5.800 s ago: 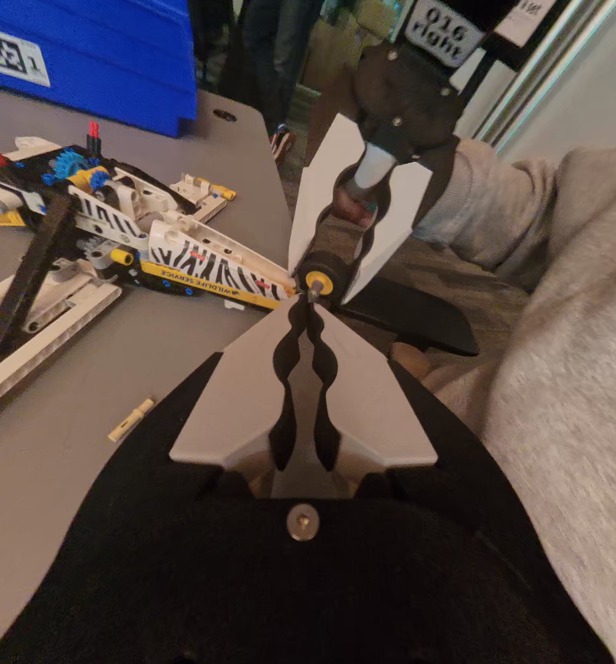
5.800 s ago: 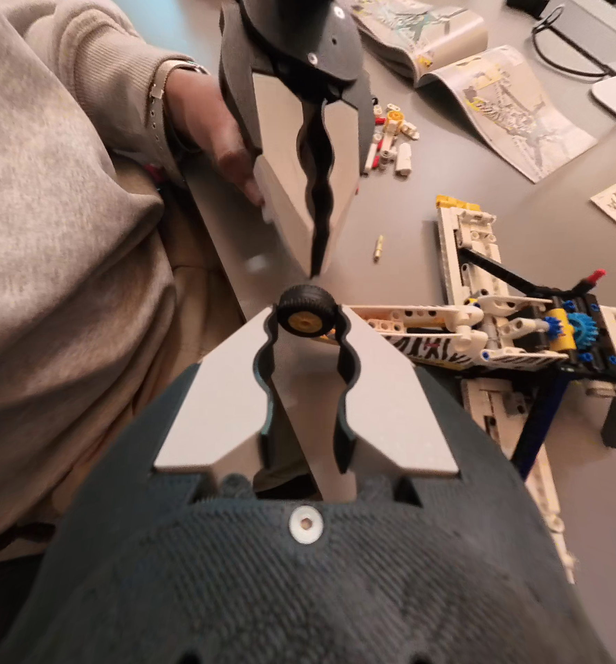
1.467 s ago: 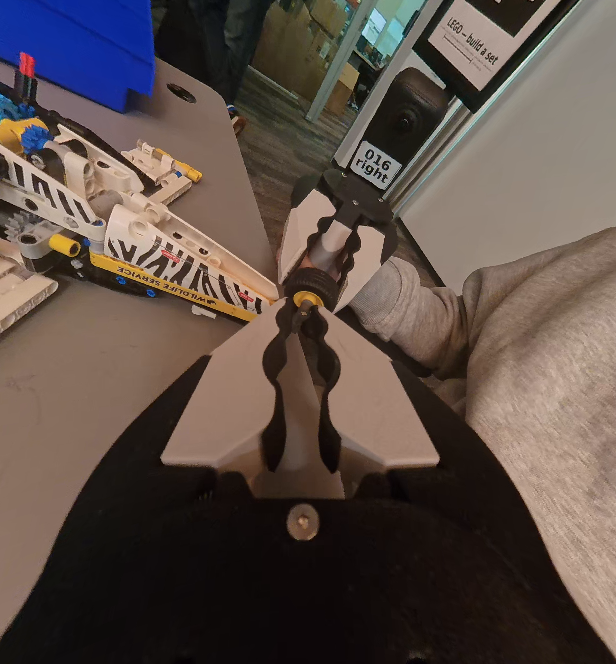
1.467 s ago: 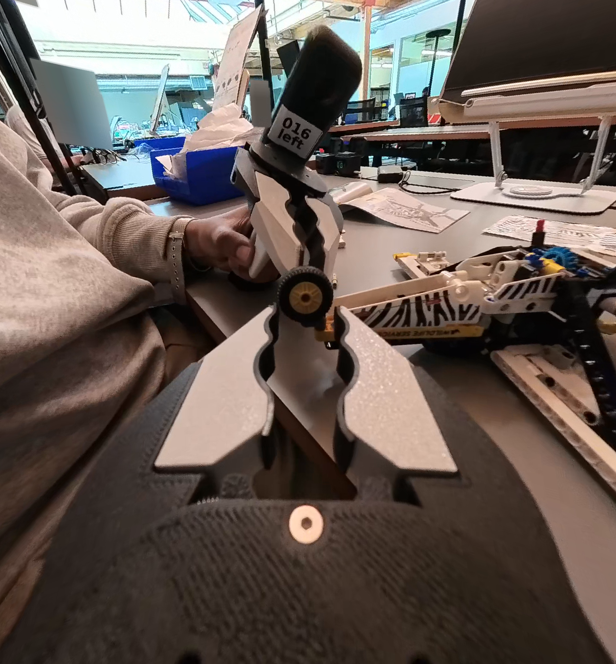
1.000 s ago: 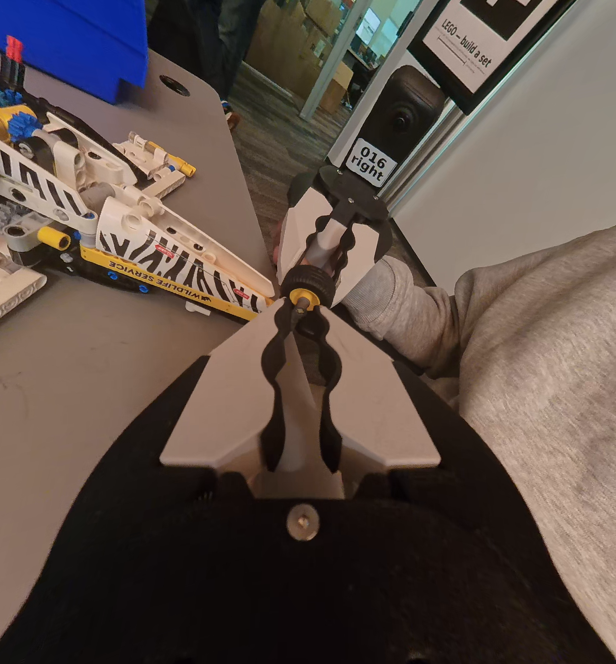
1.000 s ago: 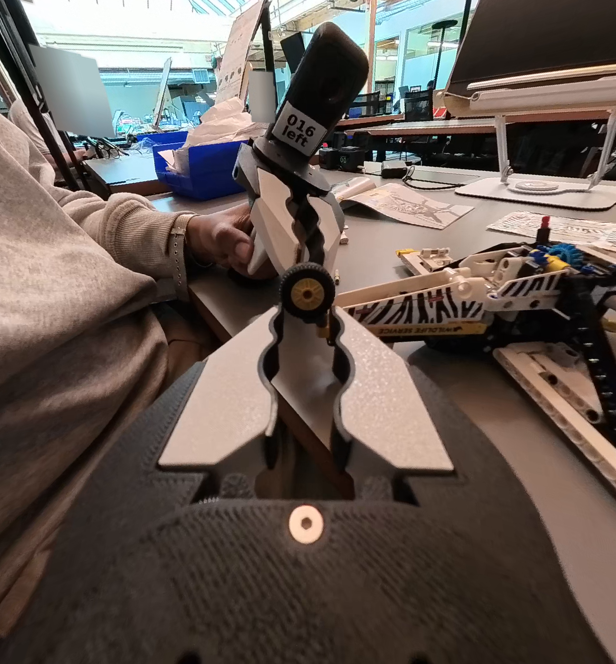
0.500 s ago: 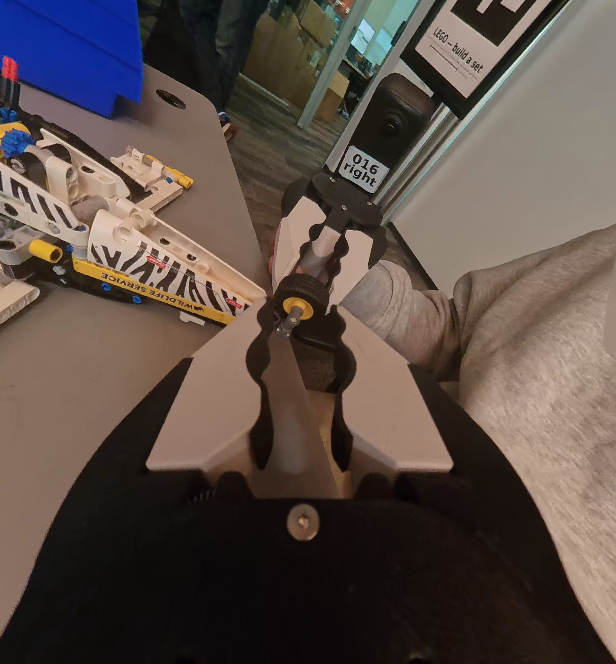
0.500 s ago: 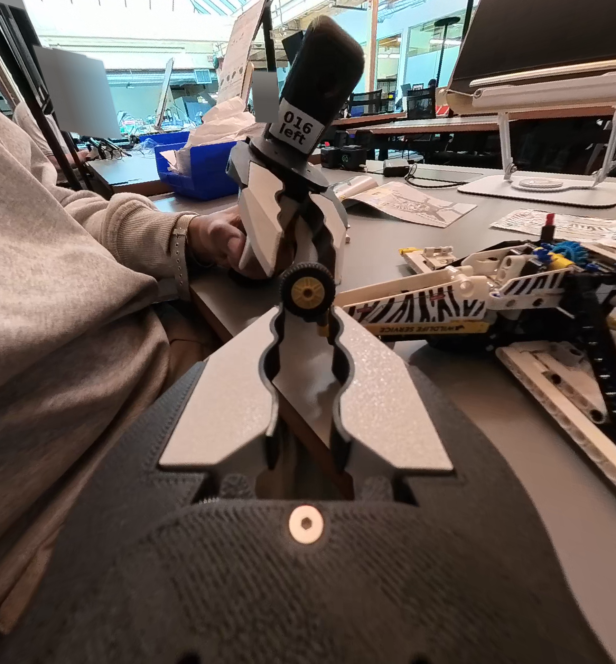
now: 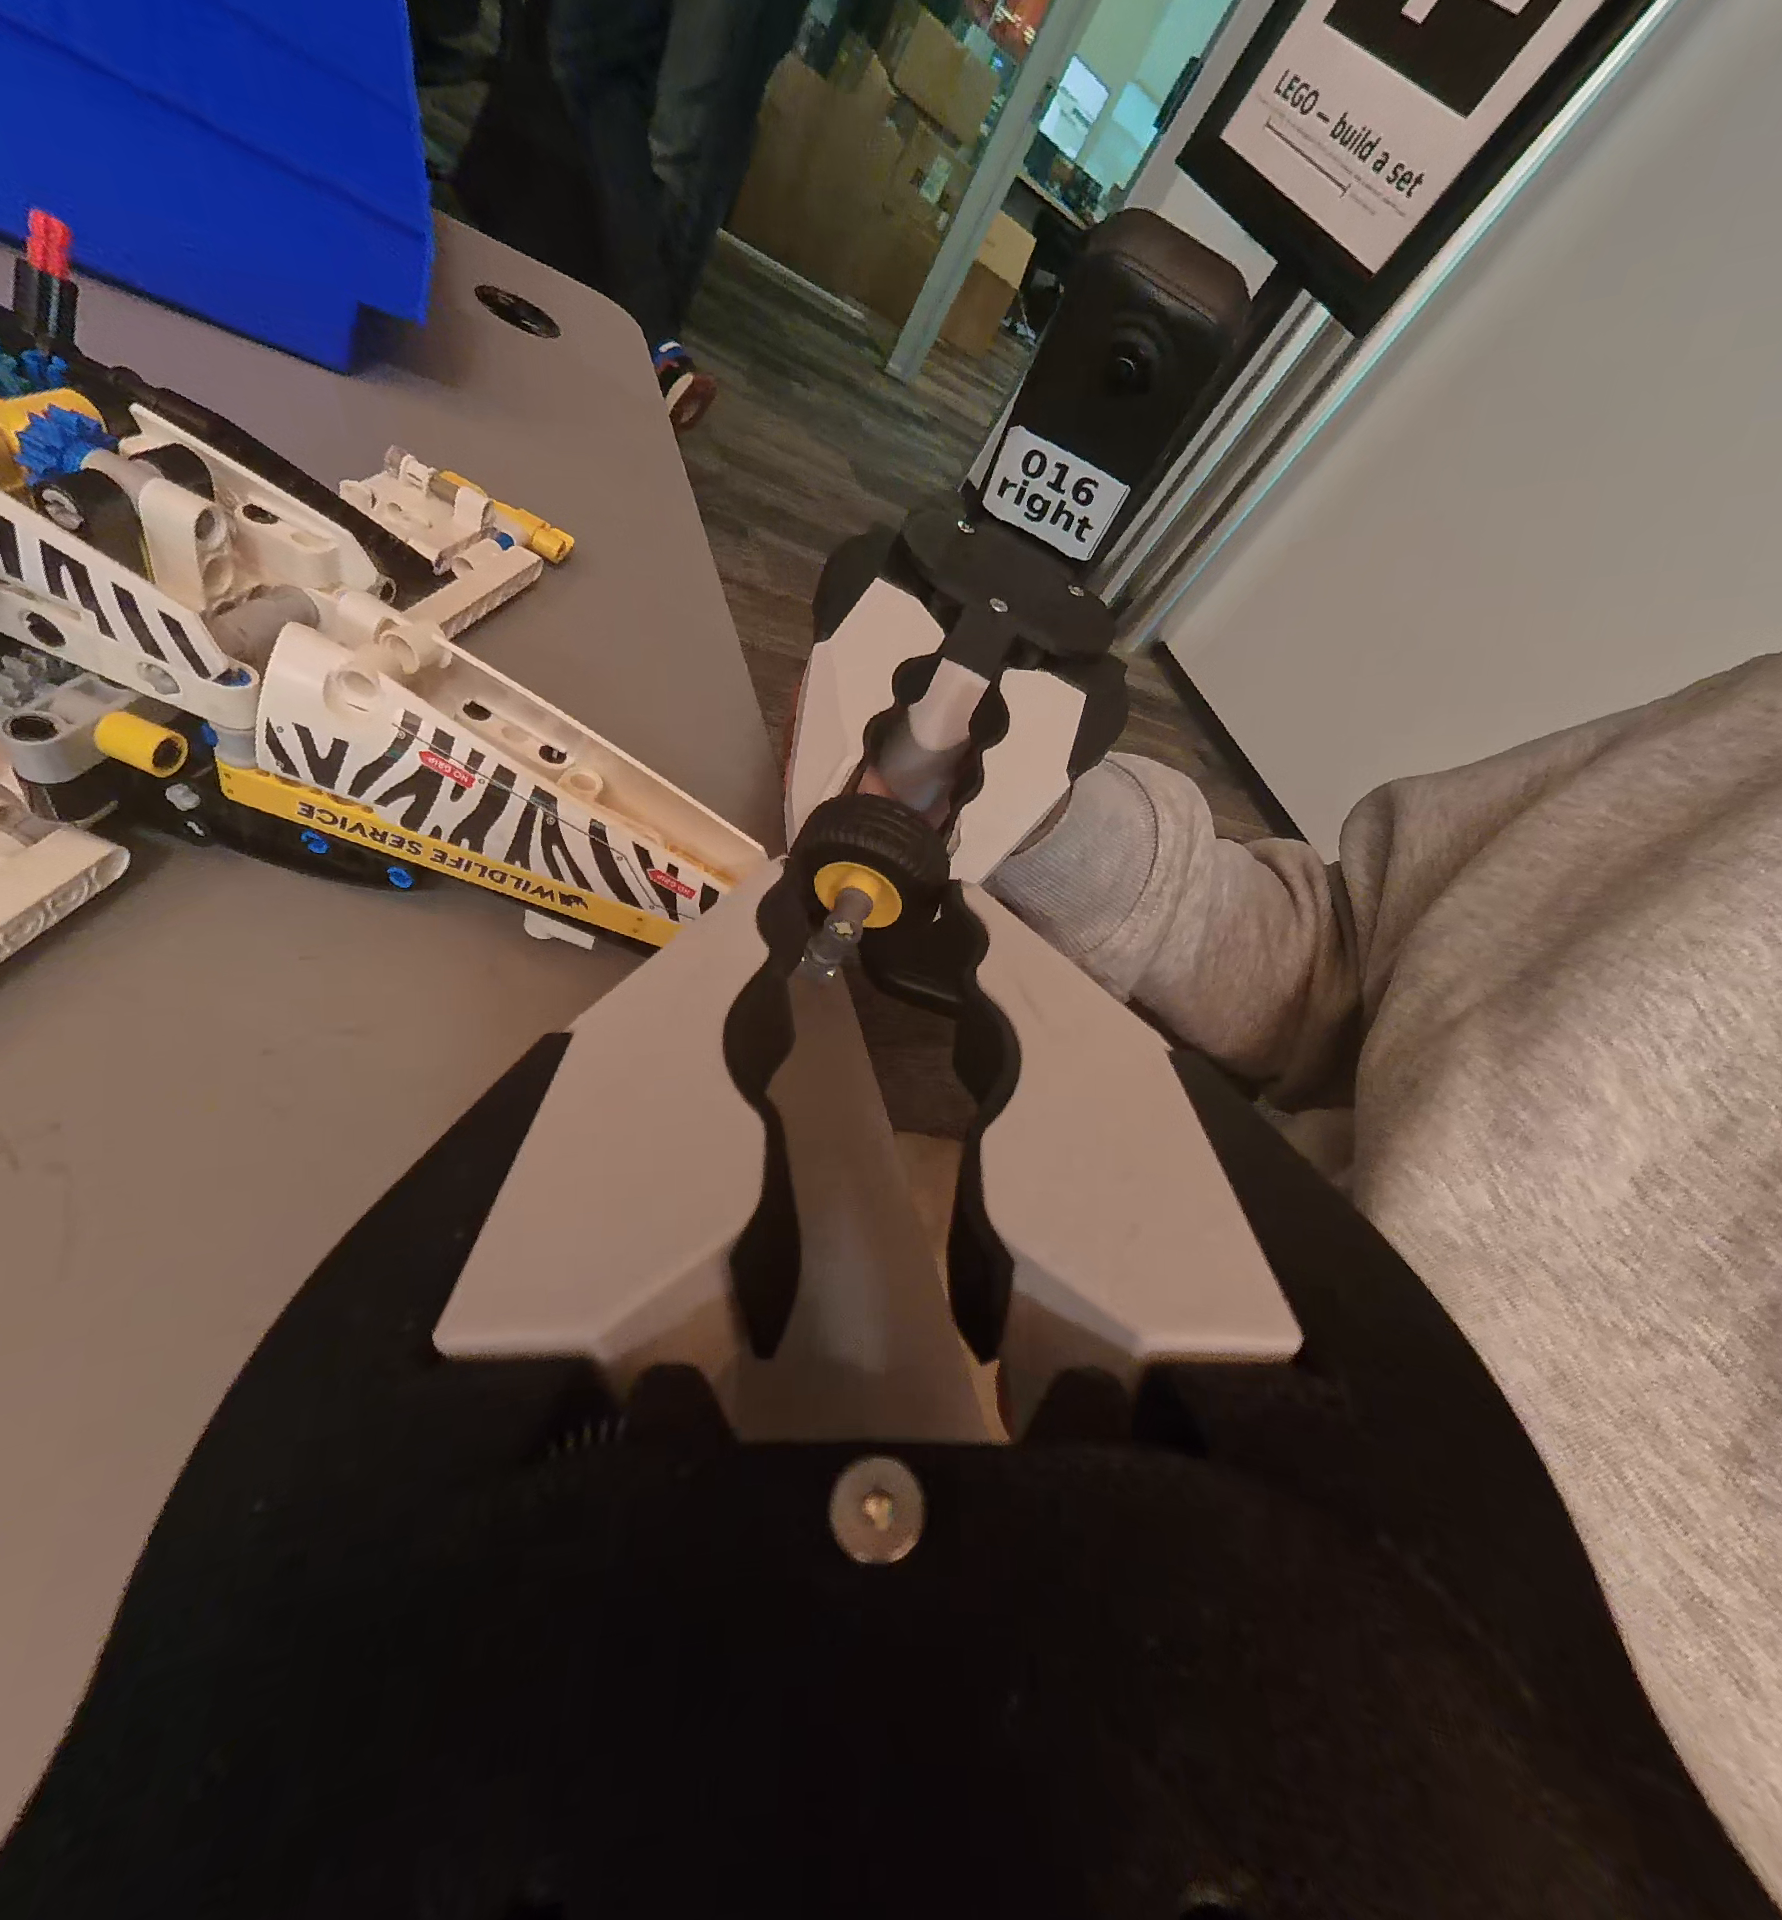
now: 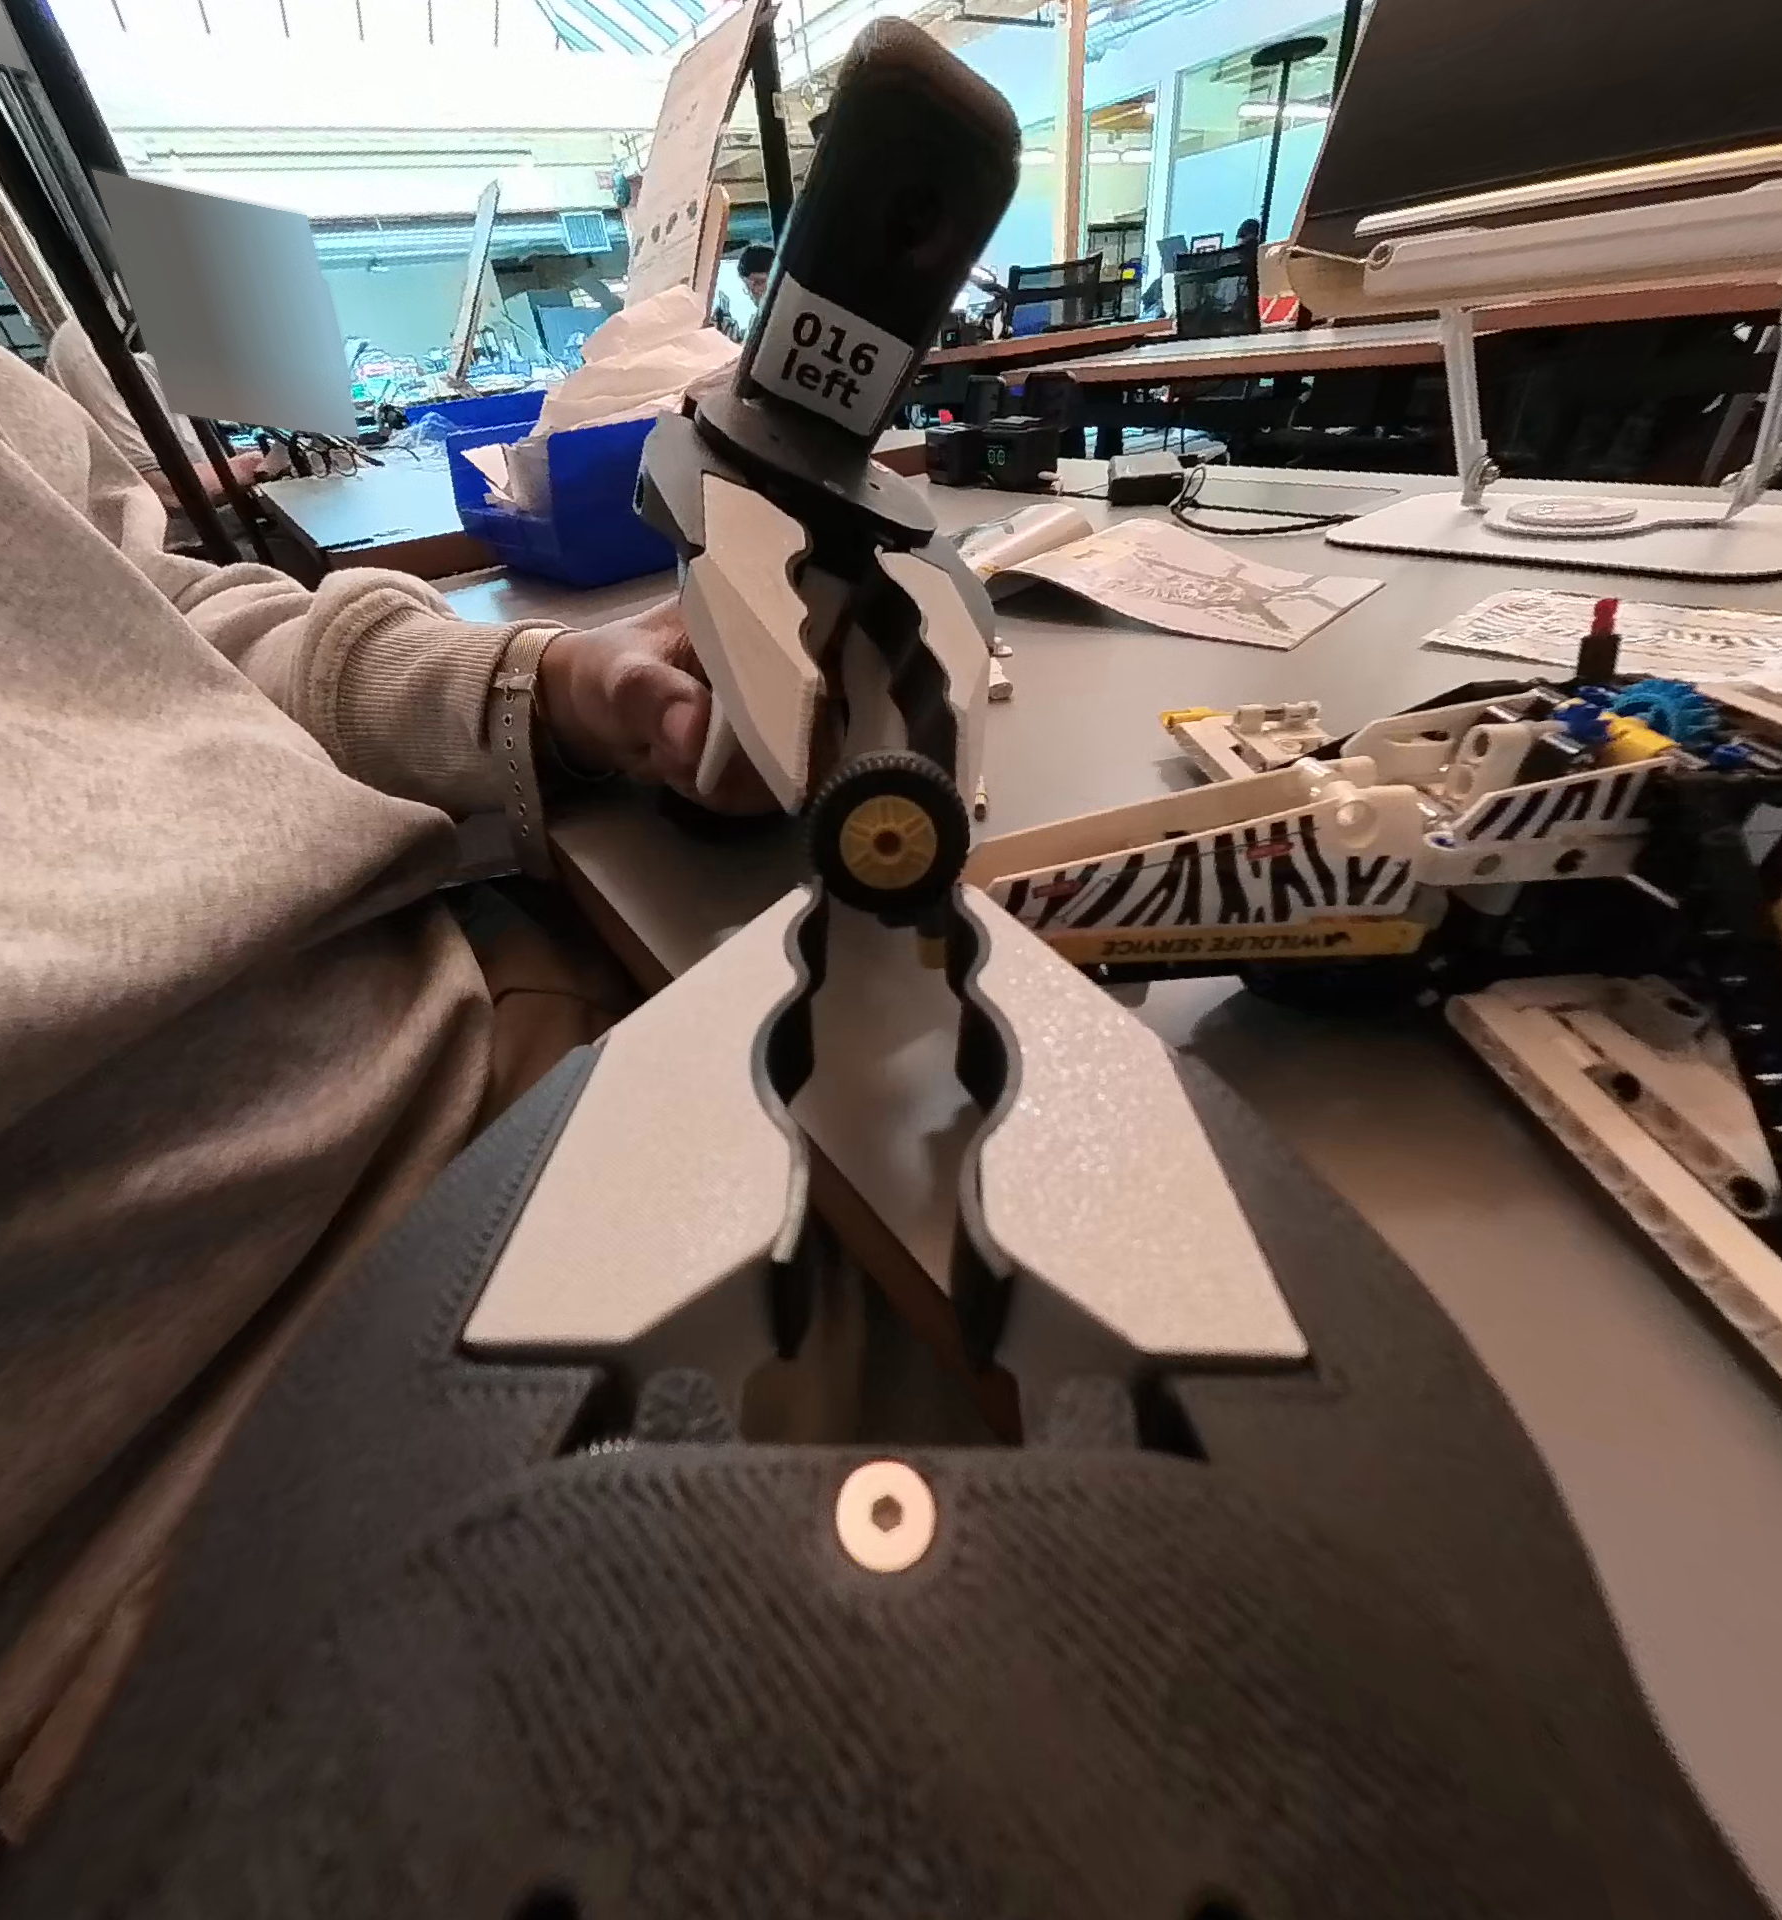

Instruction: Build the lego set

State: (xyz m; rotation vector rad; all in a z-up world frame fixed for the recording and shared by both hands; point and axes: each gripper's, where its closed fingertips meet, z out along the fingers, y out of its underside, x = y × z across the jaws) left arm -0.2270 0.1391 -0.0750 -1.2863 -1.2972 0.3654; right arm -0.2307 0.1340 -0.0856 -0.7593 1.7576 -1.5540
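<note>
The right tool (image 10: pixel 882 914) pinches the small yellow-hubbed wheel (image 10: pixel 887 844); its grey axle (image 9: pixel 833 948) points straight into the left tool (image 9: pixel 871 925), whose fingers stand wide, gripping nothing.

1. The striped model (image 9: pixel 367 769) ran off the left edge of the left wrist view and off the right edge of the right wrist view (image 10: pixel 1386 862), so its far end was not seen whole.
2. The blue bin (image 9: pixel 170 156) was cut by the top and left edges.
3. The grey axle (image 9: pixel 827 951) in the wheel (image 9: pixel 871 857) was small; whether the left gripper (image 9: pixel 871 914) touched it could not be told.
4. A grey patch (image 10: pixel 227 301) covered part of the background.
5. The person's left hand (image 10: pixel 648 707) lay partly behind the left gripper (image 10: pixel 845 748).
</note>
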